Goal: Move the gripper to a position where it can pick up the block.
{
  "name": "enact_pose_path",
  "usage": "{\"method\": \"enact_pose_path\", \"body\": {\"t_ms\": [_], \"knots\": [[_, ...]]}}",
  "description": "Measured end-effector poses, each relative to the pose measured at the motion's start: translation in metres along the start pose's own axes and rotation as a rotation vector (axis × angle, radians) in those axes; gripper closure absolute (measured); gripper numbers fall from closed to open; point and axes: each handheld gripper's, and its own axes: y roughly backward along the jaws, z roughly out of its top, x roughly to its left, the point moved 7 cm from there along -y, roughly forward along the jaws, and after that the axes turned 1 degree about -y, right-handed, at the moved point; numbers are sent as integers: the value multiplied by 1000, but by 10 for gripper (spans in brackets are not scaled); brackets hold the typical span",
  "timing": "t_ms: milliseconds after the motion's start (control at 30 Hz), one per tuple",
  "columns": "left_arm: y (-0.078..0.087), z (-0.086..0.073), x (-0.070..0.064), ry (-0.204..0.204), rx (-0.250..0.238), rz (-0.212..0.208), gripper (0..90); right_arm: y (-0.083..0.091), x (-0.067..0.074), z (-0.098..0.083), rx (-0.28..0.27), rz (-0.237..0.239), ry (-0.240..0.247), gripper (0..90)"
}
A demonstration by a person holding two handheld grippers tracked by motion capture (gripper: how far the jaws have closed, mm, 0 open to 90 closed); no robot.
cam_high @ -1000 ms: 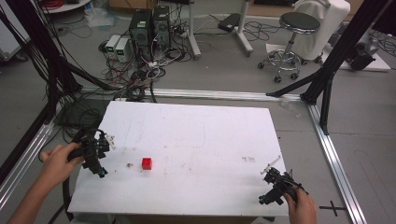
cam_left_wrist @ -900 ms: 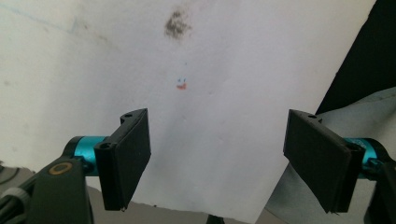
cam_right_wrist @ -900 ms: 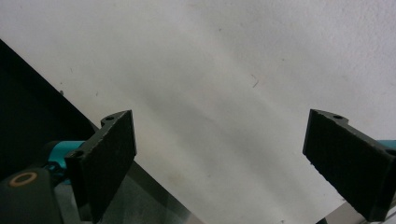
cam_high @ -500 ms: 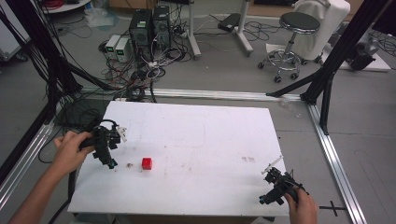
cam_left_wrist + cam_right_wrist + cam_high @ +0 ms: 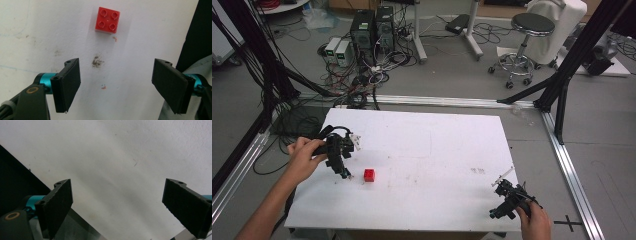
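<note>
Spreading across the middle of the high view, the white tabletop point(image 5: 427, 150) is scuffed and faintly stained, framed by aluminium rails on a grey floor. Beyond its far edge, toward 12 o'clock, computer towers point(image 5: 372, 27) sit amid tangled cables, and a round stool point(image 5: 524, 30) stands toward 1 o'clock.

A red brick point(image 5: 369, 175) lies on the tabletop at about 8 o'clock from its centre. The left gripper view shows what the high view cannot: four studs on the brick point(image 5: 107, 20), a brown smudge point(image 5: 97, 61) on the surface between brick and jaws, and a dark drop past the tabletop's edge at 3 o'clock. The right gripper view gives bare white surface with a dark edge at 8 o'clock.

The left hand point(image 5: 302, 157) holds the left hand-held gripper point(image 5: 343, 170) tilted downward, tips just beside the brick at its 9 o'clock side, jaws spread wide and empty. The right hand point(image 5: 534, 222) keeps the right hand-held gripper point(image 5: 499, 212) low at the near corner, 5 o'clock, jaws likewise wide apart, holding nothing.
</note>
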Motion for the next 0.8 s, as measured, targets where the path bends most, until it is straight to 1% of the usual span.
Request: {"method": "enact_pose_path", "body": {"t_ms": [100,133,167,233,300,333,400,500,633,800], "knots": [[-6,4,0,-24,8,-14,234,-1,0,1,-2,3,2,88],[-10,7,0,-42,14,-14,233,-1,1,2,0,2,5,89],[-10,7,0,-42,14,-14,234,-1,1,2,0,2,5,89],[-13,10,0,-61,22,-12,234,-2,2,2,3,2,8,89],[-16,13,0,-83,31,-19,234,-2,3,3,9,2,11,88],[-18,17,0,-94,33,-20,234,-4,4,3,12,2,10,89],[-19,20,1,-94,35,-20,234,-4,4,3,16,2,13,89],[-22,26,2,-106,37,-15,233,-5,4,4,18,-1,16,89],[-31,32,2,-123,59,-13,233,-5,2,3,15,-2,17,89],[-42,35,3,-150,85,-18,234,-4,2,3,5,1,14,89]]}}
